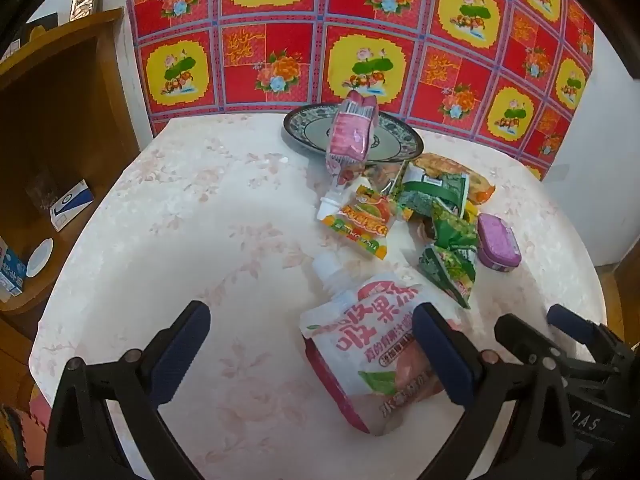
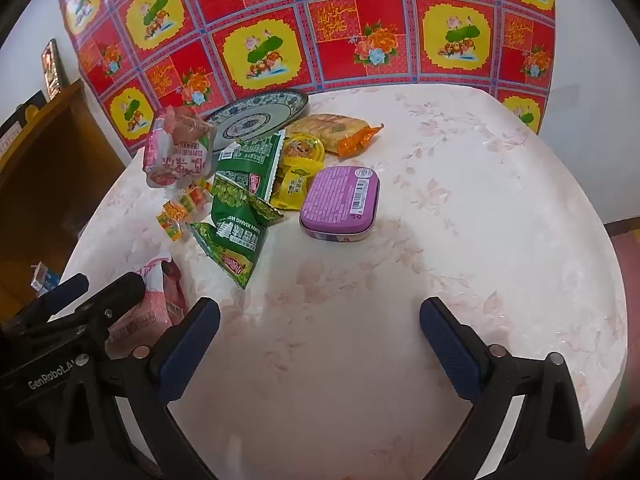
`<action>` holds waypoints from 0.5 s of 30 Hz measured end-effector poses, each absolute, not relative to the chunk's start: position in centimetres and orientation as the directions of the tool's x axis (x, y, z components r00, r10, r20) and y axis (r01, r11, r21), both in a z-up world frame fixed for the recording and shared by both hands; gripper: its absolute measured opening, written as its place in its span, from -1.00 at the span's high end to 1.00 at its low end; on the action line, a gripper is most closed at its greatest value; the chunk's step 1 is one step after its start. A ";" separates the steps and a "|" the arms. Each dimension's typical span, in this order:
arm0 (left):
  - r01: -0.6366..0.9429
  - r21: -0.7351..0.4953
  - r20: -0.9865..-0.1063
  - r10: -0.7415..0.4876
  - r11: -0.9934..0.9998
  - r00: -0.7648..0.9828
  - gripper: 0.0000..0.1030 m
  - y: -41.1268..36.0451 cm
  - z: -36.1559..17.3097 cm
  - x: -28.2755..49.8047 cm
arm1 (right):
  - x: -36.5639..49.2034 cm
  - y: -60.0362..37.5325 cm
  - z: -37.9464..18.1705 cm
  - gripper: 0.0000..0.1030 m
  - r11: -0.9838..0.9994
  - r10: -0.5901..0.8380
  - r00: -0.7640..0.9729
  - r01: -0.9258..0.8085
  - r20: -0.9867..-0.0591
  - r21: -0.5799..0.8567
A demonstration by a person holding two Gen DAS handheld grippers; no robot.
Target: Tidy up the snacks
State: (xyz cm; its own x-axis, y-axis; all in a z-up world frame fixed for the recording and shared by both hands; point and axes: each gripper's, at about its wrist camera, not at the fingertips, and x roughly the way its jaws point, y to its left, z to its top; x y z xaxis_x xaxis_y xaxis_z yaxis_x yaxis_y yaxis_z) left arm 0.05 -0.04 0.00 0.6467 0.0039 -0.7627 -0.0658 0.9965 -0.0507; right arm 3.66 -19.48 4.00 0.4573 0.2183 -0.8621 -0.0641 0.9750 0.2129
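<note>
My left gripper [image 1: 312, 320] hangs open over the table, and a pink-and-white spouted jelly pouch [image 1: 372, 344] lies flat partly under its right finger. My right gripper [image 2: 320, 308] is open above bare cloth, nothing between its fingers. A snack pile lies beyond: green packets [image 2: 236, 240], a purple tin [image 2: 340, 200], yellow jelly cups [image 2: 300, 152], an orange packet [image 2: 340, 132] and a small orange pouch [image 1: 360, 220]. A second pink pouch [image 1: 352, 132] leans on the near rim of the blue-patterned plate [image 1: 296, 128]. The two grippers are side by side.
The round table [image 2: 500, 220] has a pale floral cloth, and its edge curves close on the right. A red-and-yellow floral sheet [image 1: 360, 20] hangs behind. A wooden shelf [image 1: 60, 120] with small boxes stands to the left.
</note>
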 end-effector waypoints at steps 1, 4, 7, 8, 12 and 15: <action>-0.066 -0.052 -0.762 0.004 0.996 0.647 -0.99 -0.1 0.0 0.1 | 3.6 -19.5 4.0 -0.99 0.975 0.219 0.459 -0.064 -0.861 0.213; -0.067 -0.055 -0.761 0.002 0.996 0.649 -0.99 -0.1 -0.1 0.1 | 3.5 -19.5 4.1 -0.99 0.974 0.221 0.458 -0.066 -0.861 0.215; -0.066 -0.055 -0.756 0.001 0.996 0.654 -0.99 -0.2 0.1 -0.2 | 3.5 -19.5 4.2 -0.99 0.974 0.223 0.456 -0.069 -0.862 0.216; -0.066 -0.055 -0.756 0.002 0.996 0.655 -0.99 -0.2 0.1 -0.2 | 3.5 -19.5 4.2 -0.99 0.974 0.224 0.455 -0.071 -0.862 0.216; -0.063 -0.055 -0.755 0.000 0.997 0.656 -0.99 -0.2 0.2 -0.2 | 4.0 -20.0 4.9 -0.99 0.973 0.227 0.454 -0.078 -0.862 0.215; -0.061 -0.056 -0.755 -0.002 0.997 0.656 -0.99 -0.1 0.2 -0.2 | 3.1 -19.4 4.5 -0.99 0.975 0.220 0.468 -0.079 -0.856 0.208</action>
State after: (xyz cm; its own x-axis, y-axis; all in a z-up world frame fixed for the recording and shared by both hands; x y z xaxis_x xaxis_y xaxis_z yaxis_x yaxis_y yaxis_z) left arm -0.21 -0.06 0.18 0.6560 -0.0020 -0.7547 -0.0614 0.9965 -0.0560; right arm 3.15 -19.42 4.46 0.4676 0.2205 -0.8560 -0.0794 0.9750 0.2078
